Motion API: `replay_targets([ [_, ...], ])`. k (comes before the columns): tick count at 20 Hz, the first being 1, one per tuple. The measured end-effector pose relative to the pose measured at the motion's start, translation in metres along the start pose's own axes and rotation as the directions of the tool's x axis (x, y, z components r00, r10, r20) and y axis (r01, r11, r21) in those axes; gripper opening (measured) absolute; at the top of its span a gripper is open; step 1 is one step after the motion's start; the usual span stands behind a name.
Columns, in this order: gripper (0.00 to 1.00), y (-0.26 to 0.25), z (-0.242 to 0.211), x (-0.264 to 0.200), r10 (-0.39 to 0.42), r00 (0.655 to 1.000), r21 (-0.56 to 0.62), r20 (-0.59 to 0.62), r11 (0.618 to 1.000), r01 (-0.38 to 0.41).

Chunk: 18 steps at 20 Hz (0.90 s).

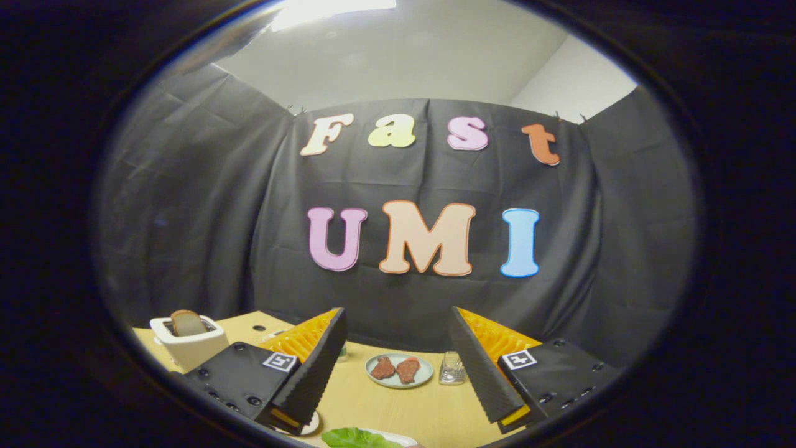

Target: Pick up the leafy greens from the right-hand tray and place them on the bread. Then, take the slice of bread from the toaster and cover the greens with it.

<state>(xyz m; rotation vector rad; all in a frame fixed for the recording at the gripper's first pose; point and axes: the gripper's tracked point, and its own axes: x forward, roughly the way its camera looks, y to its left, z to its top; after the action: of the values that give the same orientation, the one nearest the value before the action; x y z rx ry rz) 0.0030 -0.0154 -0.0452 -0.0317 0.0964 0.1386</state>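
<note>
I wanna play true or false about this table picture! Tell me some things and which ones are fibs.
1. The tool is open, holding nothing. True.
2. Bread sticks up out of the toaster. True.
3. The plate beyond the fingers holds three green apples. False: it holds two reddish-brown pieces.
4. The greens lie close below the tool, between its fingers. True.
5. The toaster stands right of the plate. False: it stands left of it, past the left finger.
6. The table is bright blue. False: it is light wood colour.
</note>
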Motion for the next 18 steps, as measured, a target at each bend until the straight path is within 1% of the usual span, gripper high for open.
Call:
replay_targets([
  [3,1.0,0.0,-0.019,0.001,0.07,0.996,-0.029,-0.059,0.997,-0.072],
  [8,1.0,0.002,-0.056,0.002,0.179,0.968,-0.079,-0.177,0.978,-0.195],
  [11,1.0,0.006,-0.079,0.002,0.241,0.939,-0.097,-0.244,0.958,-0.271],
  [15,1.0,0.014,-0.108,-0.002,0.315,0.893,-0.118,-0.323,0.922,-0.368],
  [18,1.0,0.019,-0.131,-0.004,0.354,0.858,-0.135,-0.373,0.894,-0.427],
])
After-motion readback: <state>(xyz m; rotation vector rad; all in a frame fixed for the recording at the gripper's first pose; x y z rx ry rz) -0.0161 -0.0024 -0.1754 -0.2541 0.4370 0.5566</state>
